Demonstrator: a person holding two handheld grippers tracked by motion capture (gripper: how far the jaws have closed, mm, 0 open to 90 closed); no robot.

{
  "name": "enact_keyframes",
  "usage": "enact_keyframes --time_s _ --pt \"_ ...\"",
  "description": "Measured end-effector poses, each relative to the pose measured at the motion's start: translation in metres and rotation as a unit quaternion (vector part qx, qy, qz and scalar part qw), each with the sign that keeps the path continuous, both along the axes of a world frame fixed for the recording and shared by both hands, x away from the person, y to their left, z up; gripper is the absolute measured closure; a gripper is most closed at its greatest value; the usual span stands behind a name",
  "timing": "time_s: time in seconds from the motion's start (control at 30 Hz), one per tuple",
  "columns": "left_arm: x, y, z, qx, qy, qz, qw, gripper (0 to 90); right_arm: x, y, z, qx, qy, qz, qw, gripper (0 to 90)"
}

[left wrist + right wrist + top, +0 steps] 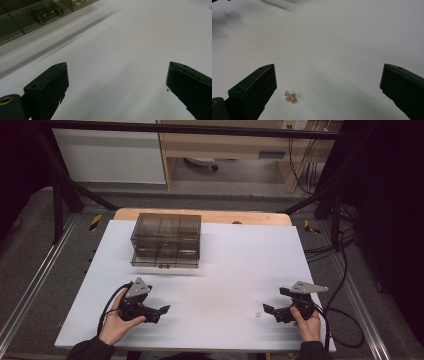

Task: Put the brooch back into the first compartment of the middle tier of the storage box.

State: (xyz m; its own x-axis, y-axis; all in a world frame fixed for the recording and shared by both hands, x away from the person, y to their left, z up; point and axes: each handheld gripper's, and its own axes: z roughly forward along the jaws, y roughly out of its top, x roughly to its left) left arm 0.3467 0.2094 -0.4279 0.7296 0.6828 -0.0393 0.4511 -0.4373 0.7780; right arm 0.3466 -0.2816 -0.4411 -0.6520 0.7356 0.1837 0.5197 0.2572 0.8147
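Desk (220,265): white sheet surface over a wooden top, a strip of bare wood showing along the far edge. Smoky translucent compartment box (166,240) sits on the white surface toward the far left, lid closed, dividers visible through it, a small latch on its near side. Tiny gold-toned bow-shaped trinket (290,96) with pinkish stones lies flat on the white surface near the right front, well apart from the box.
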Motion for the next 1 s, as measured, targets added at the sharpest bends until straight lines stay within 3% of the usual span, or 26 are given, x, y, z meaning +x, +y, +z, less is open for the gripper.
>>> enact_keyframes --time_s 1.0 --pt "0.004 -0.077 0.001 0.011 0.013 -0.053 0.9985 4.1 0.001 0.001 -0.001 -0.001 0.004 -0.002 1.0 1.1"
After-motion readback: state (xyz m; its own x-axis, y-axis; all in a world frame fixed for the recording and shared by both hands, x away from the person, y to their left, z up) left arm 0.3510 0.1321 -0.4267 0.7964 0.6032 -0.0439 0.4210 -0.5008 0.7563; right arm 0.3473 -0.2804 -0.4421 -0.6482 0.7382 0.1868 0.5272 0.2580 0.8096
